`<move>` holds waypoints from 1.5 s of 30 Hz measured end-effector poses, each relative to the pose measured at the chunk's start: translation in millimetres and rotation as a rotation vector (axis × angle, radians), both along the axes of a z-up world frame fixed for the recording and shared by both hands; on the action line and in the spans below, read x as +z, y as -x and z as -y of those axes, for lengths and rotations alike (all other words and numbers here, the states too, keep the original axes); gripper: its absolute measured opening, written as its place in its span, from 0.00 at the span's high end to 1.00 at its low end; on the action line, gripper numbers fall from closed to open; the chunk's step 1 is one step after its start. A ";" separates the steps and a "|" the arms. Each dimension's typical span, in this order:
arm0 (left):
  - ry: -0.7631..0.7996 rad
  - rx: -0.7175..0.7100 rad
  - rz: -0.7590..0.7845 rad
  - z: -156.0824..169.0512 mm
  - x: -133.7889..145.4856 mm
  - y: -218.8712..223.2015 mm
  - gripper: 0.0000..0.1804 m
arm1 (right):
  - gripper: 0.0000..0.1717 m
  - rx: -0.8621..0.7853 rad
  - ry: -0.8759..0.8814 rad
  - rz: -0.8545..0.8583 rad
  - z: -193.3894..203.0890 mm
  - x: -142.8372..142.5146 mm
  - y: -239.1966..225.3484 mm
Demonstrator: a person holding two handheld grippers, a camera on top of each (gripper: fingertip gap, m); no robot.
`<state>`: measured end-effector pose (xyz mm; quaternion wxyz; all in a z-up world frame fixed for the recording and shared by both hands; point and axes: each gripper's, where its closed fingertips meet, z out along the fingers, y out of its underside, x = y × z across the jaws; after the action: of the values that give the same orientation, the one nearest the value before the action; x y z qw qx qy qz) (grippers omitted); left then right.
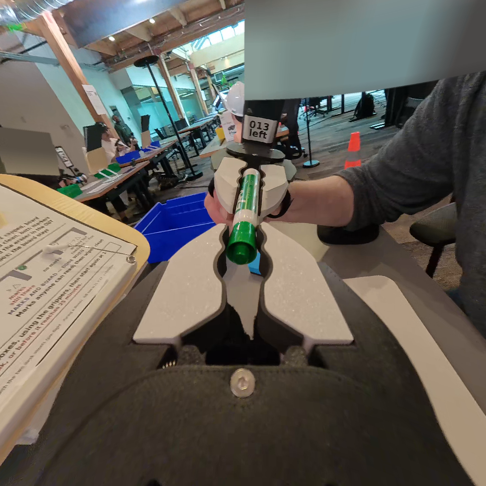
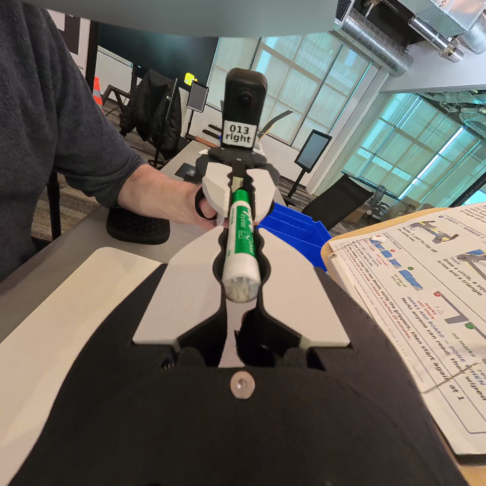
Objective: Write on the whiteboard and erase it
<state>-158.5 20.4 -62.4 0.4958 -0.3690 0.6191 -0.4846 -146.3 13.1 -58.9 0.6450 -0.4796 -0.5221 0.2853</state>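
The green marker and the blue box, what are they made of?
The green marker looks like smooth, shiny plastic: light glints along its white barrel and green cap. The blue box also seems plastic, hard and a bit glossy, with moulded ridges and one even colour. I can't be certain from looks alone.

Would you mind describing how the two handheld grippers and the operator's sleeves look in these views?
Both grippers, left and right, look alike: broad white fingers with wavy, black-lined inner edges on a matte black body with a silver screw. Seen from the opposite view, each carries a black camera block bearing a white label, above a black disc. The person wears dark grey knit sleeves. No cables show.
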 end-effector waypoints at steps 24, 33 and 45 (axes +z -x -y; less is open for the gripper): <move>-0.003 0.237 -0.108 -90.9 -25.7 29.2 1.00 | 0.88 -1.160 0.299 0.253 -111.6 -55.8 -341.2; 0.004 0.242 -0.198 -102.7 -51.6 27.9 1.00 | 0.87 -1.398 0.606 0.451 -117.9 -156.5 -412.3; 0.008 0.237 -0.245 -105.5 -64.1 26.9 1.00 | 0.86 -1.482 0.766 0.580 -108.8 -197.5 -434.6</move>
<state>-185.4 125.9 -126.5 0.4687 -0.4977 0.6251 -0.3767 288.3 121.9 -256.4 0.3011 -0.9315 -0.0886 -0.1840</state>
